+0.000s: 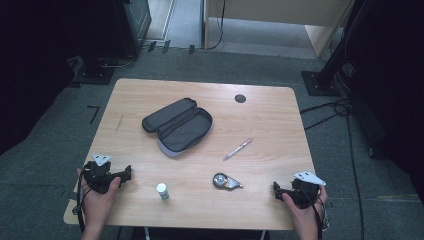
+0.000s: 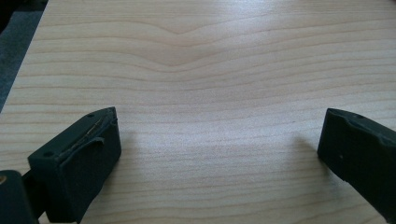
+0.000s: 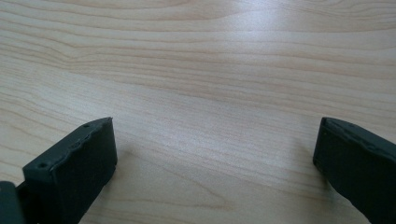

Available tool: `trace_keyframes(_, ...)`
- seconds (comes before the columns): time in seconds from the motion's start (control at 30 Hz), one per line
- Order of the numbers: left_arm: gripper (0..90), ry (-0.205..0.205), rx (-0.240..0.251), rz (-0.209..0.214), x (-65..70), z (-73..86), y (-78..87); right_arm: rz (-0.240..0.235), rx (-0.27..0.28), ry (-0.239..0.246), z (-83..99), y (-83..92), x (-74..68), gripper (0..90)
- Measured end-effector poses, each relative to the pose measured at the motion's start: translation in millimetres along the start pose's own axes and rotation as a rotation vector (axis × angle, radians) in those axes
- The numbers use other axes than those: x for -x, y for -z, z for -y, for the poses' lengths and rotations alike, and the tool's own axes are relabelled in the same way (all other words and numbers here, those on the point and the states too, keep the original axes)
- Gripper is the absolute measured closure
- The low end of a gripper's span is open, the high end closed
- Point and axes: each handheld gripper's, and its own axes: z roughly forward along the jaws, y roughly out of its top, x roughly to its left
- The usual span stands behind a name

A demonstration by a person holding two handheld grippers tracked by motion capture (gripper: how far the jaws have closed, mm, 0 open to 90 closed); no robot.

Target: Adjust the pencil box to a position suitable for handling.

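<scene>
A dark grey pencil case (image 1: 179, 126) lies unzipped and spread open on the middle of the wooden table (image 1: 270, 110). A silver pen (image 1: 238, 148) lies to its right. Nearer the front sit a round correction-tape dispenser (image 1: 225, 181) and a small white glue stick (image 1: 162, 191) standing upright. My left gripper (image 1: 128, 173) rests at the table's front left, held in a hand, and in the left gripper view the gripper (image 2: 219, 140) stands open over bare wood. My right gripper (image 1: 275, 189) rests at the front right, and in the right gripper view it (image 3: 215, 142) is open with nothing between its jaws.
A black round grommet (image 1: 240, 98) sits near the table's far edge. Dark equipment stands (image 1: 100, 70) and cables (image 1: 330, 107) lie on the grey carpet around the table. A wooden cabinet (image 1: 280, 15) stands beyond.
</scene>
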Motion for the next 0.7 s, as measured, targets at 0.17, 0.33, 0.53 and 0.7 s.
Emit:
trace_keyframes(0.17, 0.0, 0.001, 0.000, 0.000, 0.1, -0.1, 0.0, 0.017, 0.020, 0.003, -0.3, 4.2, -2.2, 2.2)
trace_keyframes(0.33, 0.0, 0.001, 0.000, 0.000, 0.1, -0.1, 0.0, 0.010, 0.055, 0.001, -13.1, 11.0, -13.9, 9.1)
trace_keyframes(0.53, 0.0, 0.000, -0.001, 0.000, 0.0, 0.0, 0.0, 0.010, 0.102, 0.012, -33.6, 14.9, -28.4, 13.9)
trace_keyframes(0.7, 0.0, 0.000, -0.001, 0.000, 0.0, -0.1, 0.0, -0.027, 0.117, 0.040, -57.5, 12.2, -43.8, 16.5)
